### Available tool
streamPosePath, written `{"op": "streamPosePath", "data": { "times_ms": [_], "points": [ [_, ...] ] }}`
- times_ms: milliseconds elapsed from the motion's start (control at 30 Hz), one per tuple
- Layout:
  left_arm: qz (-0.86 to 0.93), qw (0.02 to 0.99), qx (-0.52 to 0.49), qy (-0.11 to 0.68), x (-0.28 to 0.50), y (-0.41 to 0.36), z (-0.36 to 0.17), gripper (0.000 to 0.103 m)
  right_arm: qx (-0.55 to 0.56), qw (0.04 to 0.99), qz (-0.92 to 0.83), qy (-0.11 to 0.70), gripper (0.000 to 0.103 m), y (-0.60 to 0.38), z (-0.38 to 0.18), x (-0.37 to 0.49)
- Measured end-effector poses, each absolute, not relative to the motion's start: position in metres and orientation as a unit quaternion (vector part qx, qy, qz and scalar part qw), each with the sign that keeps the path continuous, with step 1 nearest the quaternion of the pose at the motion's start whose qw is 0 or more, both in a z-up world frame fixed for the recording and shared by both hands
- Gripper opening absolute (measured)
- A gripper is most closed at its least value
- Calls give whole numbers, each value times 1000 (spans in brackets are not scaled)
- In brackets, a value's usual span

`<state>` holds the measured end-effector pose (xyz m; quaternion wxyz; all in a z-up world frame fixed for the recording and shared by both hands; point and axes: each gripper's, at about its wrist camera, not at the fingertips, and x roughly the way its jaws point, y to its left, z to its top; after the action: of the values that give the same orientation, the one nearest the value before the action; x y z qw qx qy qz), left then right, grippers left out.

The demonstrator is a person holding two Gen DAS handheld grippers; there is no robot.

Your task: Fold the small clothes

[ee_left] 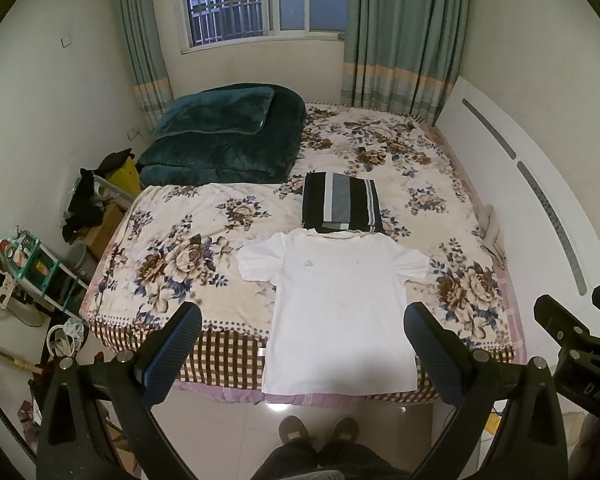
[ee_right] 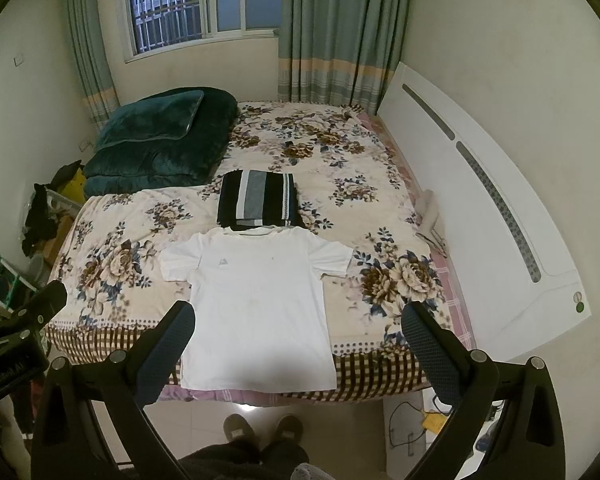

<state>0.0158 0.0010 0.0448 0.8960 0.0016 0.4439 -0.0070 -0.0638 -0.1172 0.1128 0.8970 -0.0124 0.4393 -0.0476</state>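
Note:
A small white T-shirt lies flat and spread out on the near part of the flowered bed, its hem hanging over the front edge. Just beyond its collar sits a folded black, grey and white striped garment. My left gripper hangs open well above the shirt's lower half, holding nothing. My right gripper is open too, above the shirt's lower right side. Each gripper shows at the edge of the other's view.
A folded dark green quilt with a pillow fills the bed's far left. The white headboard runs along the right. Clutter and a shelf stand on the floor at left. A person's slippered feet stand before the bed.

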Motion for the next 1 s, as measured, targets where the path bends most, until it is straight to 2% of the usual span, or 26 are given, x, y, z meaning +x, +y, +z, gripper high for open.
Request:
{"op": "streamPosePath", "data": {
  "times_ms": [300, 467, 567, 733, 1000],
  "points": [
    [-4, 898, 0, 441, 13, 1, 37, 103, -6, 895, -49, 443, 103, -118, 109, -63],
    [22, 915, 12, 404, 38, 14, 6, 103, 25, 889, -59, 454, 103, -124, 84, -40],
    [28, 916, 22, 400, 69, 13, -34, 103, 59, 882, -71, 463, 103, -141, 49, -13],
    [37, 890, 33, 452, 142, -8, -122, 103, 96, 863, -119, 481, 103, -183, -21, 43],
    [70, 853, 32, 516, 258, -54, -254, 103, 155, 816, -166, 532, 103, -286, -191, 180]
  ]
}}
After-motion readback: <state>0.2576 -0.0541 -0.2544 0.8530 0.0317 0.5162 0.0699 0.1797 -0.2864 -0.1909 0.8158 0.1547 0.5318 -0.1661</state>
